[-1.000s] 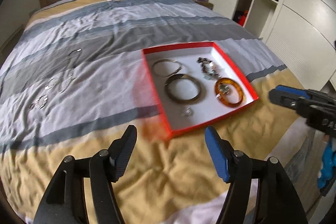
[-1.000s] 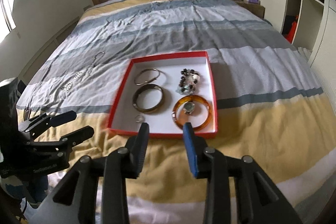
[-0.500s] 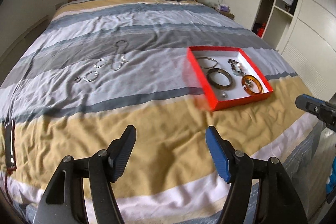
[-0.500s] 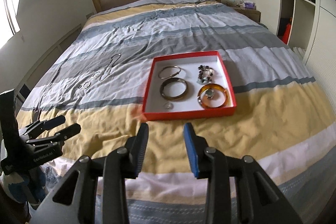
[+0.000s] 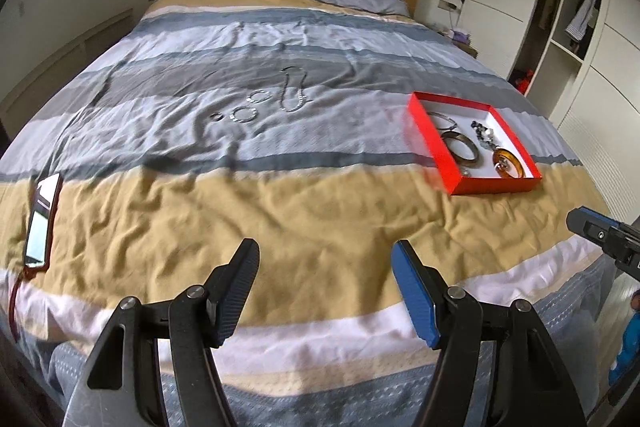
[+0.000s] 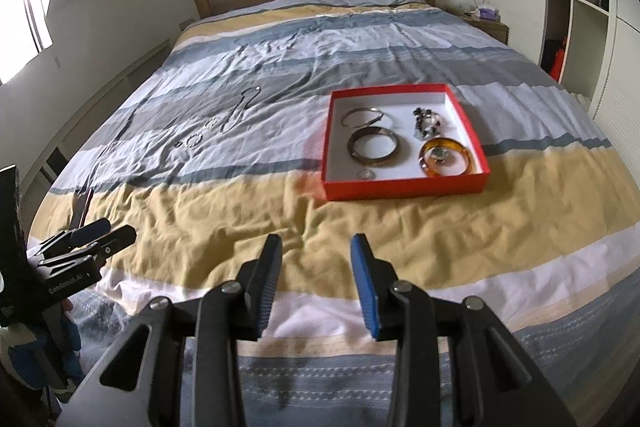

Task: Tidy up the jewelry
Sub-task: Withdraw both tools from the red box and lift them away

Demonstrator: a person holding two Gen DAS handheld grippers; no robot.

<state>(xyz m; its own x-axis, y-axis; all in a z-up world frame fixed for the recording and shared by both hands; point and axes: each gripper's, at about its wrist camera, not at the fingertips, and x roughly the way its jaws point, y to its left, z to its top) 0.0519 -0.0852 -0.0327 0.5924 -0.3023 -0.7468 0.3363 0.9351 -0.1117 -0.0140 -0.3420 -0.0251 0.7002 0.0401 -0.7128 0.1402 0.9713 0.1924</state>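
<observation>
Here the left gripper (image 5: 324, 275) hangs over the yellow band of the bedspread (image 5: 280, 211) with its jaws spread wide and nothing between them; the right gripper (image 6: 316, 267) hangs likewise, its gap narrower but also empty. In the left wrist view a chain (image 5: 294, 91) and several small rings (image 5: 244, 113) lie loose on the grey stripes at about twelve o'clock, and the red box (image 5: 472, 183), holding bangles and a beaded piece, sits at two o'clock. A phone (image 5: 42, 219) lies at nine. The chain is thin and slack on soft cloth, so a pinch could catch fabric or let links slip out.
</observation>
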